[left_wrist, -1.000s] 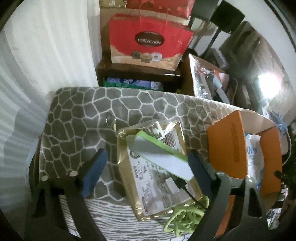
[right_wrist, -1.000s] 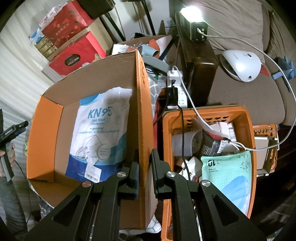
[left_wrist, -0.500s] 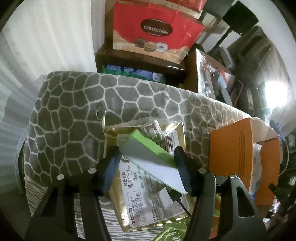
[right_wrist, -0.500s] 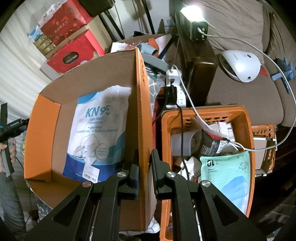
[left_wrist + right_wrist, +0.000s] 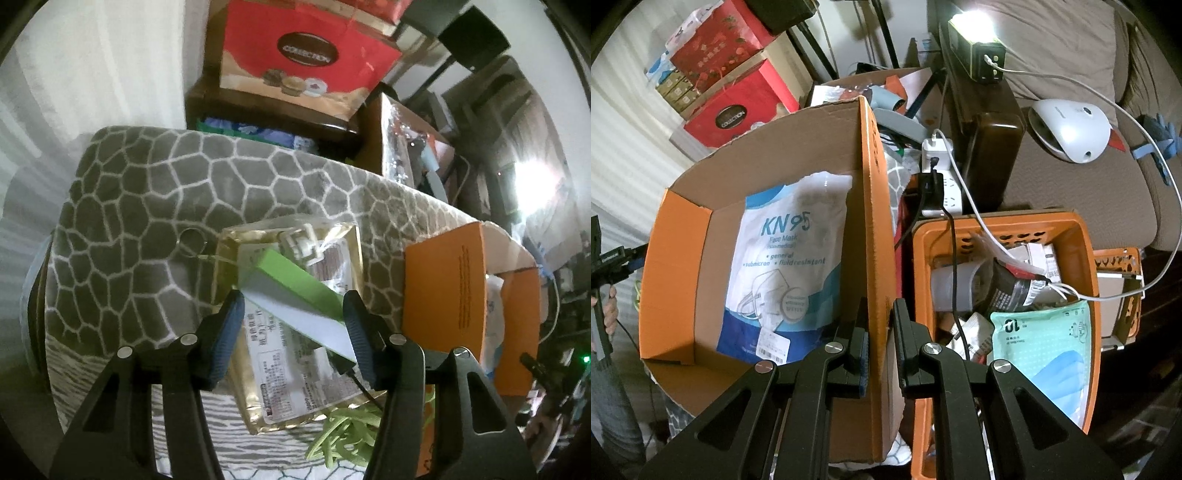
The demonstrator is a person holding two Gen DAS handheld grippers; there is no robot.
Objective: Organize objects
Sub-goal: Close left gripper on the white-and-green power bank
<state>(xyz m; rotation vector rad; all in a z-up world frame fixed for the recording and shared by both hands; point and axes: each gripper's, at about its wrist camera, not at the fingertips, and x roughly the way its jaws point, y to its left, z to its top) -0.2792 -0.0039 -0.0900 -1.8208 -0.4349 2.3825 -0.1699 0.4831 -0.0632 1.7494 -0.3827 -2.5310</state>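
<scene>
Left hand-held gripper (image 5: 293, 321), wide open 1 second ago, now closing around green-and-white power bank (image 5: 291, 295) on gold pouch (image 5: 291, 354), lower centre. Right hand-held gripper (image 5: 881, 343) clamped on orange cardboard box (image 5: 873, 206) wall. Likely boxing next.

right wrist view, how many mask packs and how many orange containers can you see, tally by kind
mask packs: 2, the KN95 pack inside the orange cardboard box and the mint pack in the large orange basket
orange containers: 3, the box, the large basket and a smaller orange basket beside it
total: 5
</scene>
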